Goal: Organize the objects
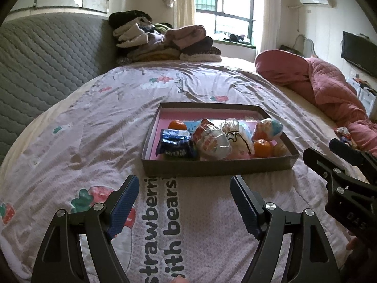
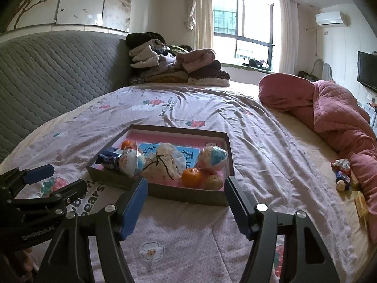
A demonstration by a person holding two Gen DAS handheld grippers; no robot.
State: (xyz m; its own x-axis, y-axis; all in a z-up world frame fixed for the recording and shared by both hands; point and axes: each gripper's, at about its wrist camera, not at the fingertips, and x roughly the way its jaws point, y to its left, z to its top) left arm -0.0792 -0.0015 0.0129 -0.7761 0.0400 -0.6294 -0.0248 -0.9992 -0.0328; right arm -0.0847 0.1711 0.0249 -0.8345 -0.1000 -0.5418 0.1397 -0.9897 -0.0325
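Lying just beyond both grippers' wide, empty fingers (image 1: 124, 202), the box (image 1: 219, 165) holds snacks.

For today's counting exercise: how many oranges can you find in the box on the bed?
2. One orange sits near the front right of the box, beside a brownish round item; the other orange is at the back left corner. More may hide under the snack bags.

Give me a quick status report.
Left gripper and right gripper open, empty. Box holds snacks; more snacks loose by pink quilt. Path clear.
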